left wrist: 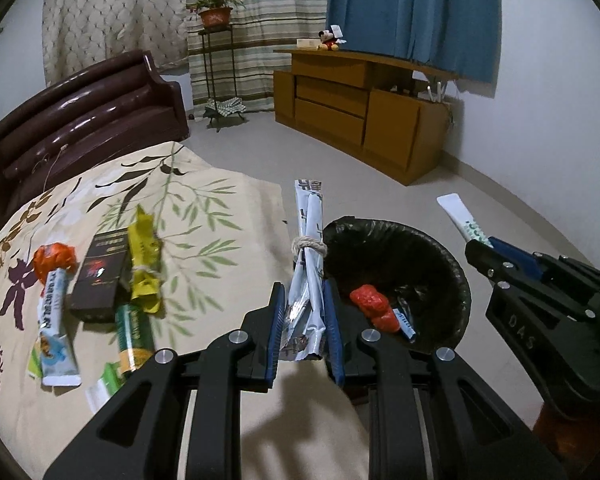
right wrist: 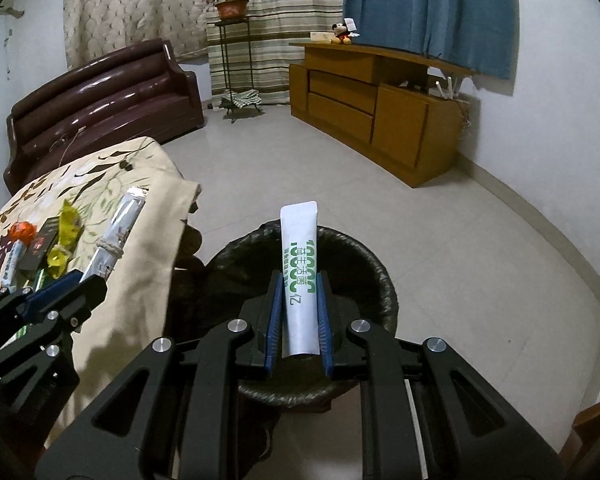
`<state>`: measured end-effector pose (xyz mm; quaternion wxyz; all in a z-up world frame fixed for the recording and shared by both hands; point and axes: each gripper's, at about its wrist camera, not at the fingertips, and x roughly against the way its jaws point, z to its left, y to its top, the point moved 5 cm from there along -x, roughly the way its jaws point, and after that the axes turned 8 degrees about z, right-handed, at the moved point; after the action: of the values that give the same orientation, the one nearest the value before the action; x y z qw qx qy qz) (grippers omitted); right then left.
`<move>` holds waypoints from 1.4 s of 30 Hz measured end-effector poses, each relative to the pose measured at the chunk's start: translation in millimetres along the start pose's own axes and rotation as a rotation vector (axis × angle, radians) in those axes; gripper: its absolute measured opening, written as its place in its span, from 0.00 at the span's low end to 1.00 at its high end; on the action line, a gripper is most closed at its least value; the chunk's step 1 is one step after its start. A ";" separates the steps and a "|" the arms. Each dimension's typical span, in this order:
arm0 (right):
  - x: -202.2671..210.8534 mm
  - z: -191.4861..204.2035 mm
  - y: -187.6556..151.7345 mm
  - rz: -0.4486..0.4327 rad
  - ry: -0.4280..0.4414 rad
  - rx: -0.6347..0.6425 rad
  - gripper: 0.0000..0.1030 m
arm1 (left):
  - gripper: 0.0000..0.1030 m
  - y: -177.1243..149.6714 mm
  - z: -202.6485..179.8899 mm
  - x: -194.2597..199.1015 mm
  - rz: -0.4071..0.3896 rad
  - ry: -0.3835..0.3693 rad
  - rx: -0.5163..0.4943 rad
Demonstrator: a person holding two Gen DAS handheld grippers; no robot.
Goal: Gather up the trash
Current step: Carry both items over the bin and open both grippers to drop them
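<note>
Beside the floral cloth-covered table [left wrist: 228, 216] we see a black-lined round trash bin [right wrist: 364, 264]. Our left gripper [left wrist: 306, 300] clamps a twine-tied silver wrapper bundle [left wrist: 309, 240] at its rim; our right gripper [right wrist: 299, 280] pinches a white green-lettered sachet [right wrist: 299, 240] above it.

Glossy leather-look sofa [left wrist: 88, 116], matt wooden cabinet [left wrist: 356, 116], crinkled black plastic bin liner [left wrist: 432, 256], perhaps foil wrapper [left wrist: 308, 264].

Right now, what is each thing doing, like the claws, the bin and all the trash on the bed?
left claw: shut on the silver wrapper.
silver wrapper: tied with string, held near the bin's rim.
right claw: shut on the white sachet.
white sachet: held upright over the bin.
trash bin: open, black liner, red wrapper inside.
yellow wrapper: lying on the bed.
dark box: lying on the bed.
orange wrapper: crumpled on the bed.
</note>
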<state>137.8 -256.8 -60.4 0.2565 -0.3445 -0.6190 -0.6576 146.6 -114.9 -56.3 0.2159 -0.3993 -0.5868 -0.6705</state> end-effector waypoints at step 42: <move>-35.1 -28.4 19.2 0.014 -0.009 -0.062 0.44 | 0.54 26.5 -13.4 -27.0 0.012 0.030 0.009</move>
<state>170.8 -290.0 -75.0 0.2476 -0.3596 -0.5970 -0.6731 178.8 -138.3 -61.2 0.2301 -0.3918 -0.5842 -0.6725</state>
